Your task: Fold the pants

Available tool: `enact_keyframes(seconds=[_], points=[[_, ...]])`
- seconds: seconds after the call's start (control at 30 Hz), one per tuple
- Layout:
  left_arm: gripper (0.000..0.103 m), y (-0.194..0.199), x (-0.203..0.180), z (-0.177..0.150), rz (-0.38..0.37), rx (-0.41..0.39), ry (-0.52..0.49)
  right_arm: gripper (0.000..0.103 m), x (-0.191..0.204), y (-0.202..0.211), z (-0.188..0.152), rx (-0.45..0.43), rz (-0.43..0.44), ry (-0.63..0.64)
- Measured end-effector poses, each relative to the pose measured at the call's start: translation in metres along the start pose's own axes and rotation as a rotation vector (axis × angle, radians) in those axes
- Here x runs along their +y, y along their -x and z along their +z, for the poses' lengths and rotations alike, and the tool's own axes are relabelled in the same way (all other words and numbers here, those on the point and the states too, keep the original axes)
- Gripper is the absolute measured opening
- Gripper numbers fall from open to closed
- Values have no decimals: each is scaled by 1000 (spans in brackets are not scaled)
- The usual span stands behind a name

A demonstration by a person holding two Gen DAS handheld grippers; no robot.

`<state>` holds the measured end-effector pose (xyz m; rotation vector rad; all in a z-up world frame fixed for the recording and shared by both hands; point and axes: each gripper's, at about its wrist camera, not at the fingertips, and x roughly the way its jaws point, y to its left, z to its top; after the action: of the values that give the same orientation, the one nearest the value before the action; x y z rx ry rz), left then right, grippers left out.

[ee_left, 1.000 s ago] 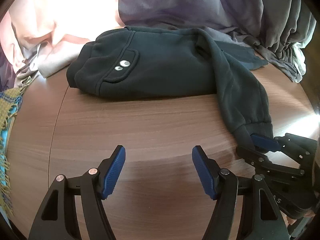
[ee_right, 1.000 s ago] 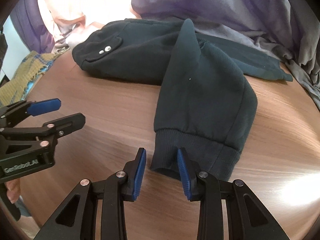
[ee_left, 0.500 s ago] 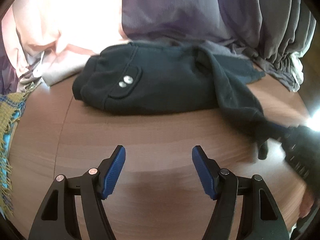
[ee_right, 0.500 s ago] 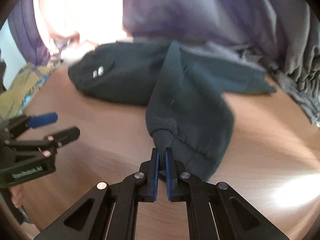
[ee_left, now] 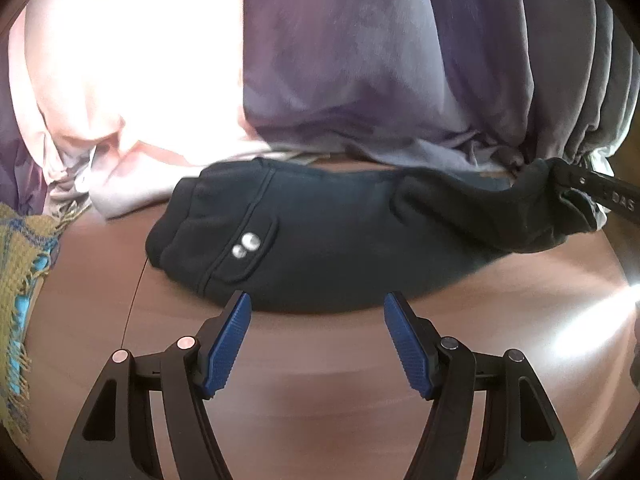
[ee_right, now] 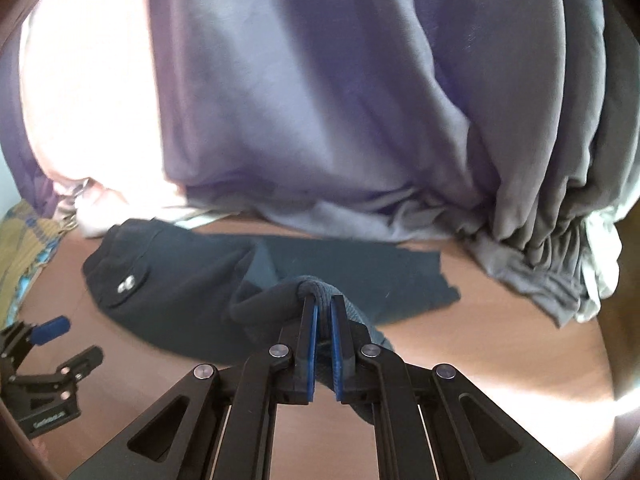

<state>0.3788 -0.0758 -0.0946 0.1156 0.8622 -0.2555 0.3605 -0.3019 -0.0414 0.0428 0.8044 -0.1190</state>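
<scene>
1. lying across the far half of the wooden table (ee_left: pixel 320 408), the dark pants (ee_left: pixel 328 240) sit with the waist and snap pocket flap (ee_left: pixel 246 246) to the left, one leg spread flat toward the curtain side.
2. the other leg's ribbed cuff (ee_right: pixel 316 286) is raised off the table, pinched between the closed blue pads of the right gripper (ee_right: pixel 323 312); holding it by the hem lets the whole leg trail behind, so it can be carried over and laid onto the flat leg, which seems to be the fold in hand.
3. the left gripper (ee_left: pixel 316 340) hangs just short of the near edge of the pants with its fingers spread wide and nothing between them, probably placed there to pin or catch the body while the leg swings.
4. whether the lifted leg is twisted under the cuff is hard to tell, as motion blur softens that part.
5. beyond the pants, grey-purple curtains (ee_right: pixel 360 120) bunch on the table's far edge, and a fringed yellow-blue cloth (ee_left: pixel 20 280) lies at the left.
</scene>
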Motion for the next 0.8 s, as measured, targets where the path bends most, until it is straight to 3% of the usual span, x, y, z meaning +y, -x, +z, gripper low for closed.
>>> enact_keyframes(seconds=[0.3,0.57,0.8], points=[[68,-26,-29,26,50,-28,1,7,-48,-45,45,-3,-56,0],[69,-67,-57,68,45,-76,-185,7,-87,-97,56,53,-88,-25],[69,-107,-77,94,43,-55,-277,7,-122,-142,43,142,-91,-102]])
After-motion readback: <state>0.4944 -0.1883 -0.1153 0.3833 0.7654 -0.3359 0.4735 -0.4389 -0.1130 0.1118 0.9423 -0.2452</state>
